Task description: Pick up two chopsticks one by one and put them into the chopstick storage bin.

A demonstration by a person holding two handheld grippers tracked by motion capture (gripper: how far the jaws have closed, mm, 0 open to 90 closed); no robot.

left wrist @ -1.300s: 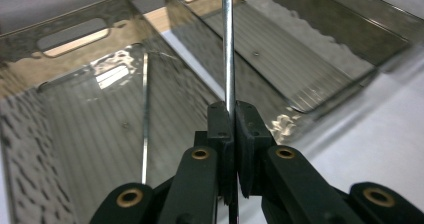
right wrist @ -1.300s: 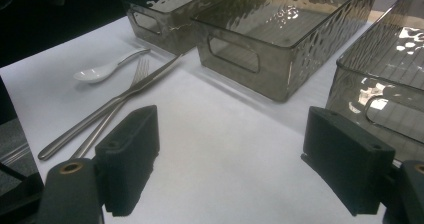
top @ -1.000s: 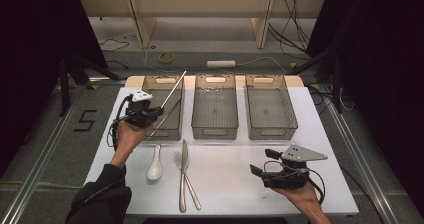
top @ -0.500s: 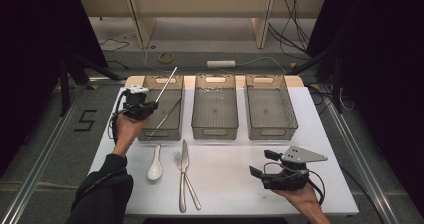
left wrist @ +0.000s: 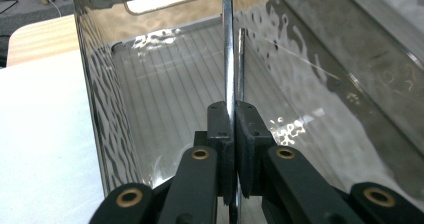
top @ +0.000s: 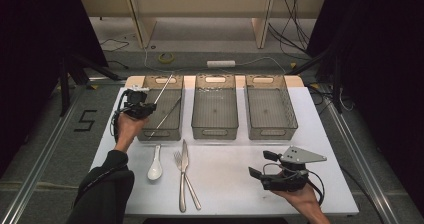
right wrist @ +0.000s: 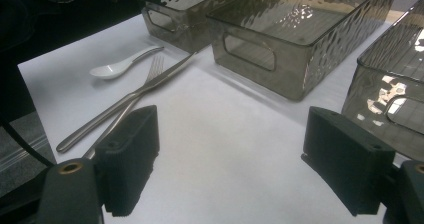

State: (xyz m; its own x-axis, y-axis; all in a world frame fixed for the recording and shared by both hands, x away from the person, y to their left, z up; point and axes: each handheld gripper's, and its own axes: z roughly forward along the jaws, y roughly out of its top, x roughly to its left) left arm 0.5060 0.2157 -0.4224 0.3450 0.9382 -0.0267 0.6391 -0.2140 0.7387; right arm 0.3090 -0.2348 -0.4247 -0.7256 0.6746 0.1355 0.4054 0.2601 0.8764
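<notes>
Sorting step in hand: left gripper [top: 142, 104] is clamped tight on a thin shiny metal rod, likely a chopstick [top: 164, 87], held over the left bin [top: 176, 126]; a second chopstick [top: 165, 117] leans inside that bin. Next move probably calls for lowering the tip inside the walls, then releasing so it lies flat beside the other. Right gripper [top: 260, 166] sits idle with jaws wide apart and nothing between them, low over the white tabletop [top: 230, 184]. Bins are smoky rippled plastic with ribbed floors and cut-out handles. White glossy spoon [top: 155, 167], steel fork [top: 189, 184] and knife [top: 183, 174] lie in front, fork and knife crossing.
</notes>
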